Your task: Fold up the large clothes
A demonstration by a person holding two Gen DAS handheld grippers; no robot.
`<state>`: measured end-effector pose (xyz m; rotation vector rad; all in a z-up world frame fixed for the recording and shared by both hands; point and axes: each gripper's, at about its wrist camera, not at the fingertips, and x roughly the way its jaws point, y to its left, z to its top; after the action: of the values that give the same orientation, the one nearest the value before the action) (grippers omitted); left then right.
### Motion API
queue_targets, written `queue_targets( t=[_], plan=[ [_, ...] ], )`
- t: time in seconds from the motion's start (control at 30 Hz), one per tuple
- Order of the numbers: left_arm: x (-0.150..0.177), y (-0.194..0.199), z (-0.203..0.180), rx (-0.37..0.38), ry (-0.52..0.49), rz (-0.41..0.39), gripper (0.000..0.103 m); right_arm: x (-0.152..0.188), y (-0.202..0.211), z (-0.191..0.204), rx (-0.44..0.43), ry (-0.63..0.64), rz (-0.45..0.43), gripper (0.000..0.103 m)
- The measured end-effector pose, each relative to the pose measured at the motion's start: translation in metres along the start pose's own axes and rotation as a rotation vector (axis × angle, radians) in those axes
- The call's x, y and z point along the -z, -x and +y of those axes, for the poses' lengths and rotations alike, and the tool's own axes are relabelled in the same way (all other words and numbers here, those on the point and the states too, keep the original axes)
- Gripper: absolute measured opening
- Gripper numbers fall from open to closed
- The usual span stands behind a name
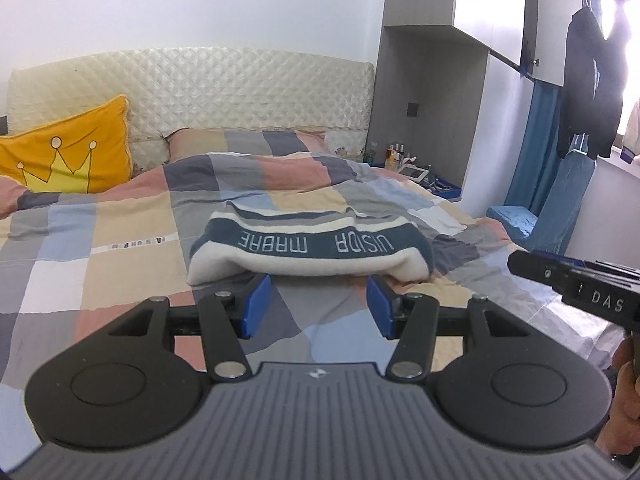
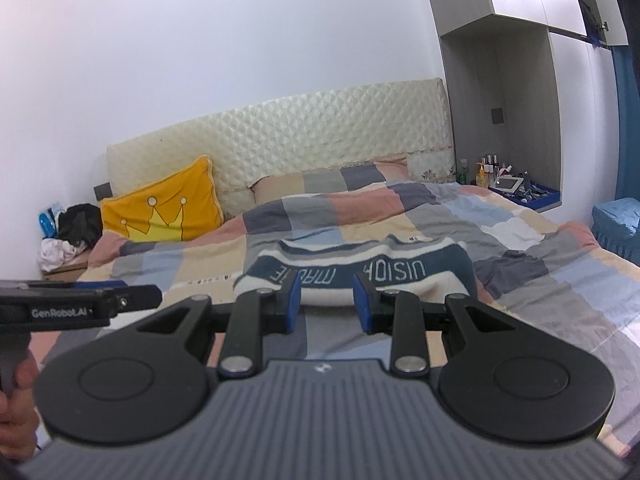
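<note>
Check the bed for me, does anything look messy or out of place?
Nothing stands out. The folded striped sweater lies flat on the patchwork duvet, with both grippers, left gripper and right gripper, open and empty in front of it.

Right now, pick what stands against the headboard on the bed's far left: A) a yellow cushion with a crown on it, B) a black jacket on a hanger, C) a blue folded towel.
A: the yellow cushion, printed with a crown, leans against the quilted cream headboard.
</note>
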<state>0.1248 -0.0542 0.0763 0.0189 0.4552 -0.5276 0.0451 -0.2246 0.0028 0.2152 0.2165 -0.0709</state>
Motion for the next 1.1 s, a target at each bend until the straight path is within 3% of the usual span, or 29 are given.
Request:
queue_targets(
  t=[1.1],
  plan=[
    [0.017,-0.001,0.008,-0.028,-0.007,0.009,0.062,0.018,-0.008,0.004,0.029,0.026,0.056,0.033]
  ],
)
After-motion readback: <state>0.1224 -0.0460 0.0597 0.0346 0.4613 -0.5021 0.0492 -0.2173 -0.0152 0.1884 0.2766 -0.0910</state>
